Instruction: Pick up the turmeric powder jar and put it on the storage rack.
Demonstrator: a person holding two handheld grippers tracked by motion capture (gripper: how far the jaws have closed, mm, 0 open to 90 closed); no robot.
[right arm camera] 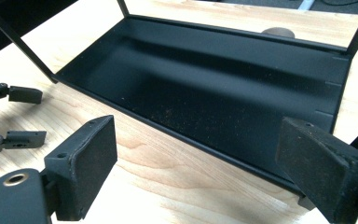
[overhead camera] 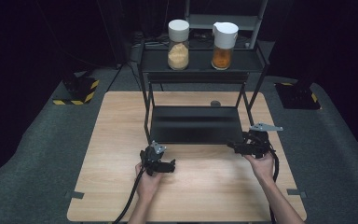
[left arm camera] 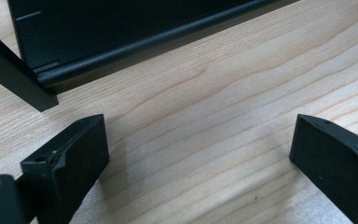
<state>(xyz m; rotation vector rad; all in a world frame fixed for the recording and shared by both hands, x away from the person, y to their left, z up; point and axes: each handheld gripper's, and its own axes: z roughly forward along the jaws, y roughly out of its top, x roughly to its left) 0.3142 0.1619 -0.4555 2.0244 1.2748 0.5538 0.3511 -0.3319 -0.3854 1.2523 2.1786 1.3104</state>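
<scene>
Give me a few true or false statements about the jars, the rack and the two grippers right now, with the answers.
1. Both jars stand on the rack's upper shelf. True: the white-lidded jar and the spouted jar stand on the upper shelf.
2. The left gripper holds a jar. False: the left gripper is open over bare table, nothing between its jaws.
3. The rack's lower tray is empty. True: the lower tray carries nothing.
4. The right gripper is shut. False: the right gripper has its jaws wide apart, by the tray's front edge.
5. The two jars have the same contents. False: one holds pale beige powder, the other a darker orange filling.
</scene>
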